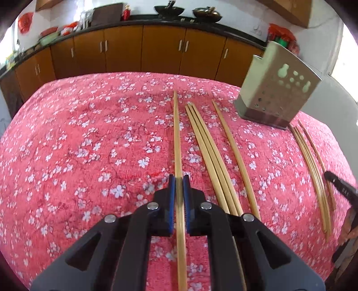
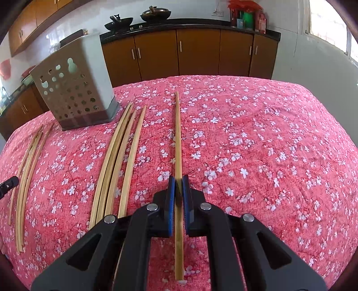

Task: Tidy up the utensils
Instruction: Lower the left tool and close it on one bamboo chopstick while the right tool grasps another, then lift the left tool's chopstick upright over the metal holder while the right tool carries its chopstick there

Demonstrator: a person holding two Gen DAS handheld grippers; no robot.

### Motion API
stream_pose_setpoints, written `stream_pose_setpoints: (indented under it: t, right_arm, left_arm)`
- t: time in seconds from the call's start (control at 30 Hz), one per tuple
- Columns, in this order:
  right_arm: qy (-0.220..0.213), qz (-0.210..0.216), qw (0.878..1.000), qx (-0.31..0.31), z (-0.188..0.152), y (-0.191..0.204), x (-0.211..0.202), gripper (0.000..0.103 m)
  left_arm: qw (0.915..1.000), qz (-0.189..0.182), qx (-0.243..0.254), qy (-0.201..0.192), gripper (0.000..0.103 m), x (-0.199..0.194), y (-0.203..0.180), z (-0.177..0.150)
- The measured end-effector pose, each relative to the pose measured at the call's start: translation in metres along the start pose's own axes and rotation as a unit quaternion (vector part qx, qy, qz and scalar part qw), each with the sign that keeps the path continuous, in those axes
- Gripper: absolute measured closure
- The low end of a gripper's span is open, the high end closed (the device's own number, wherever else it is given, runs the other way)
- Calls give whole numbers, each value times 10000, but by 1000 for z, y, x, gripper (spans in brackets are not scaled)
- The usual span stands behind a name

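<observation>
My left gripper [image 1: 178, 179] is shut on a bamboo chopstick [image 1: 176, 134] that points away over the red floral tablecloth [image 1: 89, 145]. Several more chopsticks [image 1: 205, 145] lie just to its right, and another bunch [image 1: 313, 161] lies further right. My right gripper [image 2: 178, 179] is shut on another bamboo chopstick [image 2: 178, 134]. Several chopsticks [image 2: 120, 152] lie to its left, with another bunch [image 2: 26, 167] at the far left. A grey perforated utensil holder [image 1: 277, 89] stands upright at the back of the table; it also shows in the right wrist view [image 2: 76, 89].
The other gripper's black tip shows at the right edge of the left wrist view [image 1: 340, 185] and at the left edge of the right wrist view [image 2: 9, 182]. Orange kitchen cabinets [image 1: 143, 49] with woks [image 2: 154, 14] on the counter stand behind the table.
</observation>
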State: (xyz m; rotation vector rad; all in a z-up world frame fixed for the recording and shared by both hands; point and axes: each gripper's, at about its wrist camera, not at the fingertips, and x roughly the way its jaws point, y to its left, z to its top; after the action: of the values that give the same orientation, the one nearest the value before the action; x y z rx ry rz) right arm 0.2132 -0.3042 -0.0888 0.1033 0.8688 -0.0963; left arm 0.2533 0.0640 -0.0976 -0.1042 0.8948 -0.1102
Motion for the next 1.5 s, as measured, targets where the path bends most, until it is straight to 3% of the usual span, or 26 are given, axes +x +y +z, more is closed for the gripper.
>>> stream_pose_setpoints:
  t: [0.57,0.93,1.17,1.27,1.37,1.5]
  right_arm:
    - [-81,31,9999,-59,-6,0,-19,95]
    - [-1664,25,9860,18,41,-14,-110,95]
    - [-2059,4,9785,68,63,-15,-130,95]
    - [-2322,165,9725,98,82,-12,-146,95]
    - [-2840,492,9575,133,110,-3,-180,95]
    - [-3192,1032,9420,107,138,16,-208,95]
  left_arm:
    - [9998,150,147,67,94,-24,0,-18]
    - [9914,-11,71,-1305,94,-117,-5,40]
    - [9855,118,105,-1692,95,-143,-7,73]
    - [9822,86,108,-1873,95,-158,-12,90]
    - [9753,-46,216,-2197,95,-181,-22,114]
    - [9645,-426,353,-2581,95,-209,-50,145]
